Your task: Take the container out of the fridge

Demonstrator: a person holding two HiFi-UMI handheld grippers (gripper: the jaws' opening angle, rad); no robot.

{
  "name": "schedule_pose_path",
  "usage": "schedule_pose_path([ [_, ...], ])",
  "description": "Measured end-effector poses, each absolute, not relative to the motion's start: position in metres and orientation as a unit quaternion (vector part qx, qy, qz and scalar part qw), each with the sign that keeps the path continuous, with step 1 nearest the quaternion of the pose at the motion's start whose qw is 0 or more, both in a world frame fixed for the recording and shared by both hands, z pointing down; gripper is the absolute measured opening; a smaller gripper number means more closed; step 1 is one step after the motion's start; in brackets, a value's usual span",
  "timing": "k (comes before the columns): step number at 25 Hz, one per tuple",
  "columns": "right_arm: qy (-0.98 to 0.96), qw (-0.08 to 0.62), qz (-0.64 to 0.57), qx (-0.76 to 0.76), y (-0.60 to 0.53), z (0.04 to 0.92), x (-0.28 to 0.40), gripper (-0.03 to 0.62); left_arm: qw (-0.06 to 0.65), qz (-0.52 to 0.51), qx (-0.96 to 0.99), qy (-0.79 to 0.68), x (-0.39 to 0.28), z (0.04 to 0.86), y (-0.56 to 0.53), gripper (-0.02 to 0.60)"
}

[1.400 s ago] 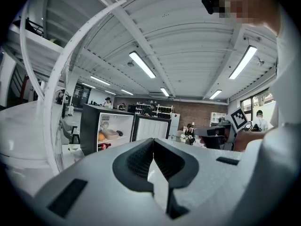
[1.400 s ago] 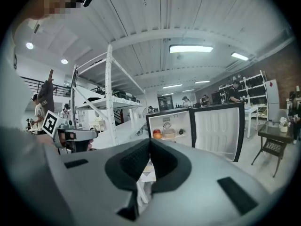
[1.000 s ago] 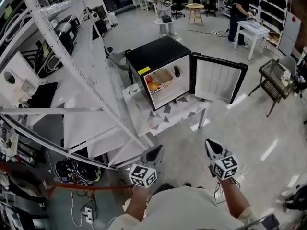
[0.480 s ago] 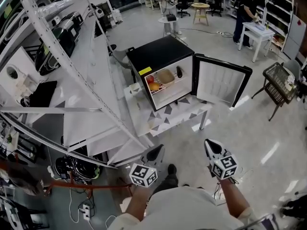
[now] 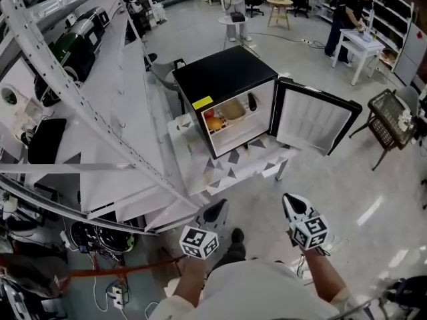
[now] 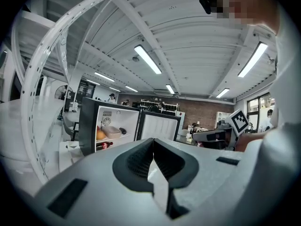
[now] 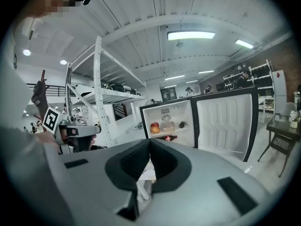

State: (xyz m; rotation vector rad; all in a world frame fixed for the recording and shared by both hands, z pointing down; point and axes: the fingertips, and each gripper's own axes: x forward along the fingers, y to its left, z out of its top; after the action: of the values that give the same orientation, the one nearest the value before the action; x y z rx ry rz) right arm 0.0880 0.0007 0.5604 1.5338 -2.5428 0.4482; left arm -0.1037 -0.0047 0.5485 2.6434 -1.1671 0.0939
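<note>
1. While the person stands well back from it, a small black fridge (image 5: 227, 79) sits on a low white table (image 5: 200, 169), its door (image 5: 313, 120) swung wide open to the right.
2. On the upper shelf lies the container (image 5: 231, 108), a pale tub. Round fruit (image 5: 213, 120) sits just to its left and a small dark object (image 5: 251, 101) to its right. A bottle (image 7: 168, 138) lies on the shelf below.
3. The left gripper (image 5: 213, 213) and the right gripper (image 5: 292, 204) are held low in front of the person's body, far from the fridge. Both have their jaws pressed together with nothing between them.
4. The step in hand looks like the approach: walking up to the open fridge.
5. To do it well, one gripper's jaws should spread wide before reaching the shelf, since the tub looks broad.
6. Coming in level and straight at the tub's front would help avoid nudging the fruit or the dark object beside it.
</note>
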Motion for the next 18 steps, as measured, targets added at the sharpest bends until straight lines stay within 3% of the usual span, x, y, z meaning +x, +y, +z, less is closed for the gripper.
schedule_pose_path([
  [18,-0.814,0.098,0.159,0.549,-0.116,0.568,0.063,0.006,0.152,0.035,0.923,-0.351,-0.122,0.569,-0.138,0.005],
])
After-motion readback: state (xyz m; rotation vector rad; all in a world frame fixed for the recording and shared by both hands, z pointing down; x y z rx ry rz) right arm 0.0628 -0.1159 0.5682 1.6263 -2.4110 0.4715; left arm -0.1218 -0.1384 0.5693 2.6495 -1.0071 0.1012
